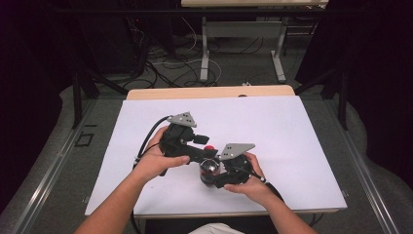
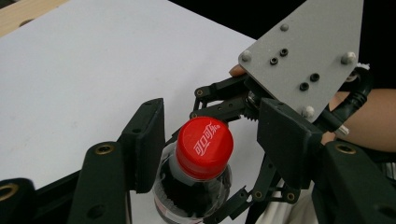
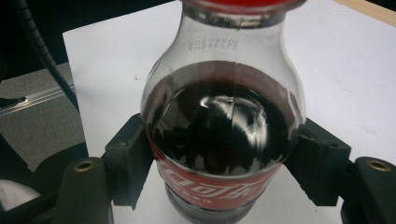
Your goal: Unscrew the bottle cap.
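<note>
Your right tongs (image 3: 219, 168) pinch the cola bottle (image 3: 222, 135) around its body, upright on the white bench (image 1: 272, 126). Your left tongs (image 2: 210, 144) stand spread on either side of the red cap (image 2: 204, 147), pads clear of it.

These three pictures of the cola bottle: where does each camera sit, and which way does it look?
High view: above the person's side, looking forward and down on the table; forearms and both hands show.
Left gripper view: rides the left gripper, looking between its open jaws at the red cap; the right gripper shows behind.
Right gripper view: rides the right gripper, shut on the bottle.
All share the bottle.
</note>
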The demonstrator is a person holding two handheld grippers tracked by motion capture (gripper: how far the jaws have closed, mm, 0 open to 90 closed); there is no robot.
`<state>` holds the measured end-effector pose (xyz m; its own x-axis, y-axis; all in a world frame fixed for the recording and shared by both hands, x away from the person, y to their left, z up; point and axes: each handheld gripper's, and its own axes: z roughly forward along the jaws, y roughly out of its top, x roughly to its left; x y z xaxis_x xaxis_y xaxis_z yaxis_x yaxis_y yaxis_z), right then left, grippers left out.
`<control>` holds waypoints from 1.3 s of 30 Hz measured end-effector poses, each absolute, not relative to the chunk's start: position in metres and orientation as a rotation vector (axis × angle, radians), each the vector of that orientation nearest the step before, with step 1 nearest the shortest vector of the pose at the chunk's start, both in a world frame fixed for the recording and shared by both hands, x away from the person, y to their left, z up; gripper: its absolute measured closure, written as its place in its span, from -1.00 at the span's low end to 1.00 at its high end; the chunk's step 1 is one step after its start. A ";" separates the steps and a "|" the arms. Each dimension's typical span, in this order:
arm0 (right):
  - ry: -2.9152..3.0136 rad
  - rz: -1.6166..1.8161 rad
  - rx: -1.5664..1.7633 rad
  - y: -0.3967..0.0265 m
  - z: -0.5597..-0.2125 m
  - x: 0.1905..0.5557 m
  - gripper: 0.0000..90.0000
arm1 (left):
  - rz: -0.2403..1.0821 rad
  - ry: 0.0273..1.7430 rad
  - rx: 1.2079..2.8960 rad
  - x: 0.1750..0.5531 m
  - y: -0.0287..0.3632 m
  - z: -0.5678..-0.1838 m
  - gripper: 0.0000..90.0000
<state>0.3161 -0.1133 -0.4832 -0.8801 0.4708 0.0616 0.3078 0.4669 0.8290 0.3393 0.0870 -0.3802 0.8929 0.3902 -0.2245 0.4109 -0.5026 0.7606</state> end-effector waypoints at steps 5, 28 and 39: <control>2.526 1.387 0.677 -0.113 -0.483 0.316 -0.34 | -0.042 0.531 2.167 0.343 0.089 -0.384 -0.03; 2.509 1.385 0.682 -0.111 -0.484 0.315 -0.34 | 0.007 0.598 2.157 0.340 0.080 -0.388 0.37; 2.489 1.359 0.744 -0.113 -0.483 0.316 -0.34 | 0.138 0.874 2.114 0.326 0.064 -0.384 0.37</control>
<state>0.3161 -0.1125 -0.4832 -0.8508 0.5226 0.0556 0.3293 0.4478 0.8313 0.3256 0.0642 -0.3835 0.7526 0.6292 -0.1941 0.5384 -0.4183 0.7315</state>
